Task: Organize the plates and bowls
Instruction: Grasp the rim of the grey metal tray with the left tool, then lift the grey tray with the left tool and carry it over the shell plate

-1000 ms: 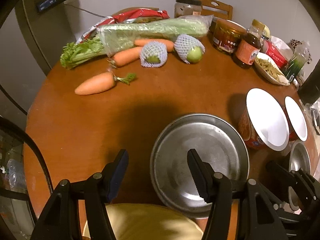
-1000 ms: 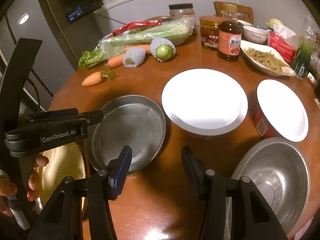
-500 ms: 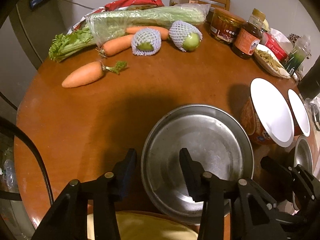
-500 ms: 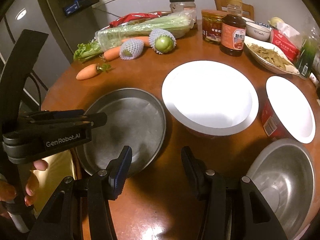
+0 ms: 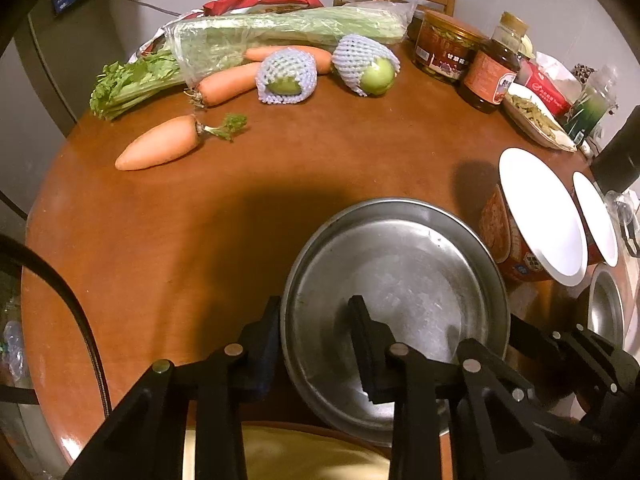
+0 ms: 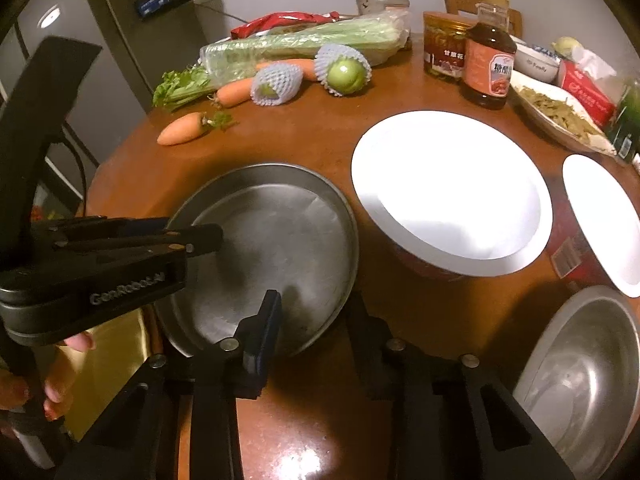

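Main risk was a double grip on one thin rim: the left gripper had clamped the steel plate at its near-left edge, one finger outside the rim and one inside on the plate floor, while the right gripper straddled the near-right edge of the same plate with its jaws closing, left finger inside, right finger outside on the table; whether those pads had bitten yet could not be told. If the two hands lifted out of step, the plate would likely tilt or slip from the shallow pinch. It also overhung the yellow dish at the table's near edge, so a drop or drag could knock that off. Just right of the plate, the big white bowl sat close enough that a swing of the plate could clip its rim; the small white bowl and steel bowl stood farther right. Both grippers pointed steeply down from the near side, and a hand showed on the left gripper's handle. Farther back, a carrot, netted fruit and celery lay well clear, jars and a bottle behind.
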Demonstrator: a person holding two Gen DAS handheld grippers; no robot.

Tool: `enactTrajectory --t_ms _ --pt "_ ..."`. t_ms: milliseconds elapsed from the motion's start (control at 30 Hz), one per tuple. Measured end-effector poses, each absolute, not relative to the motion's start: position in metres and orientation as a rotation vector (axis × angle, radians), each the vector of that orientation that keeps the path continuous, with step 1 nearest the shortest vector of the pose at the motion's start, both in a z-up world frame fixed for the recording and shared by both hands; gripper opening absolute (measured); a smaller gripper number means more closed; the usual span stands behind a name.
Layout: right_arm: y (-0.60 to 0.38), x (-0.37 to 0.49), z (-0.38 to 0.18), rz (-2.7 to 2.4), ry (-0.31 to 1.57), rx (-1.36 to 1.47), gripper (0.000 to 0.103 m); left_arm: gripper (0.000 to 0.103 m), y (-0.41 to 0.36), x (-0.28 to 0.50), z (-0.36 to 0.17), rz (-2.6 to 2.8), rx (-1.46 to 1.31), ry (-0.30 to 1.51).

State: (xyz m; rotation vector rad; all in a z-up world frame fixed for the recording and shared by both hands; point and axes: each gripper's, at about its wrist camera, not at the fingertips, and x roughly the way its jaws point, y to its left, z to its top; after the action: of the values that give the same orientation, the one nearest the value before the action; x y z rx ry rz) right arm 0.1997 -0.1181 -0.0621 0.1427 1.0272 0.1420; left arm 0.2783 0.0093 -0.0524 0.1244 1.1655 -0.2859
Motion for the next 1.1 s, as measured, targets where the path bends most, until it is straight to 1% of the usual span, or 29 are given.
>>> enactTrajectory --t_ms 133,567,1100 --pt "-0.119 0.201 -0.062 0.145 1.023 0.164 0.031 0.031 0.013 0.277 -0.048 -0.279 0.109 1.146" --pt "-0.113 0.200 -0.035 0.143 0.920 0.162 0.031 0.031 0.026 0.275 -0.023 -0.259 0.044 1.047" --pt "-0.110 0.192 -0.009 0.154 0.822 0.148 0.031 0.031 0.035 0.267 -0.007 -0.250 0.004 1.005"
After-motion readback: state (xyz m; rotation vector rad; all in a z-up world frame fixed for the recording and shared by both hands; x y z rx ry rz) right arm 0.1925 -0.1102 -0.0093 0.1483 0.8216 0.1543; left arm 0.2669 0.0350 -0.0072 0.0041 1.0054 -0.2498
